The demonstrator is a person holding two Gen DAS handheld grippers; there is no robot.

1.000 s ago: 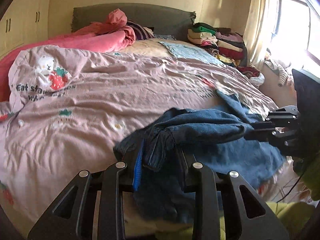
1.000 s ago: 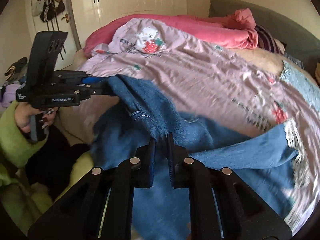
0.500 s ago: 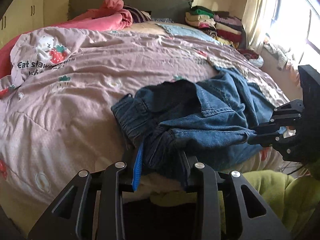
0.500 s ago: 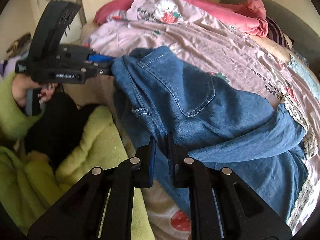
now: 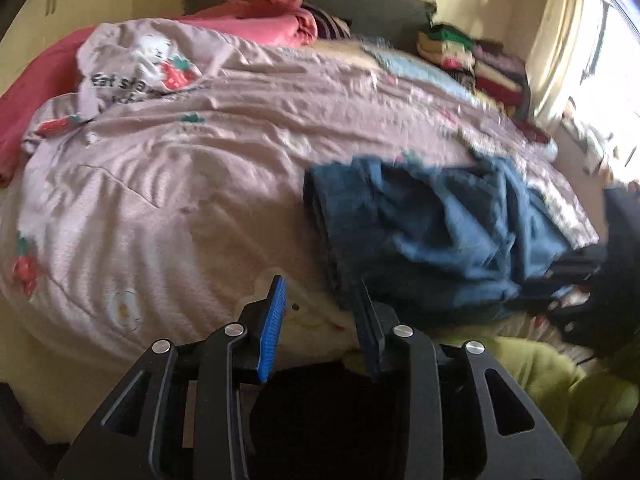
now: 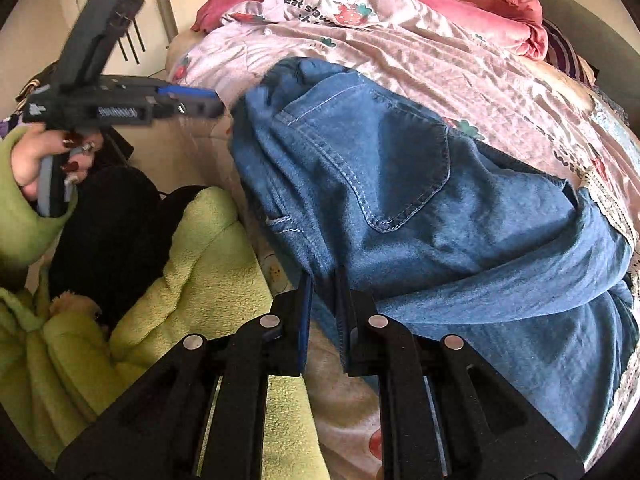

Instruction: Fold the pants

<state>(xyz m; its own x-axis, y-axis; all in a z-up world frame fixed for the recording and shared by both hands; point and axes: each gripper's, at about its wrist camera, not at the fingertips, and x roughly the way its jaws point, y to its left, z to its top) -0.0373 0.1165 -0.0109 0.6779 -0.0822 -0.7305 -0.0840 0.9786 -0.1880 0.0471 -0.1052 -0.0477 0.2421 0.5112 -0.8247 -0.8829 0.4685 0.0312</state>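
Note:
Blue jeans [image 6: 400, 184] lie crumpled on the near edge of the bed, back pocket up. My right gripper [image 6: 324, 280] is shut on a fold of their denim at the bed's edge. In the left wrist view it is a dark blur [image 5: 576, 276] at the jeans' [image 5: 432, 232] right side. My left gripper [image 5: 320, 296] is open, with only bedding behind the gap, and the jeans' edge lies just past its right finger. From the right wrist view, the left gripper [image 6: 214, 105] hangs just left of the jeans' waist corner, apart from it.
A pink strawberry-print duvet [image 5: 200, 168] covers the bed, with a red blanket [image 5: 256, 20] at the head and stacked folded clothes [image 5: 472, 60] at the far right. A person in a fuzzy green sleeve [image 6: 192, 264] stands against the bed's edge. A wardrobe and door lie behind [image 6: 132, 8].
My left gripper has let go of the jeans' waistband and drawn away to the left. The jeans have dropped onto the bed's edge. My right gripper sank, still pinching denim.

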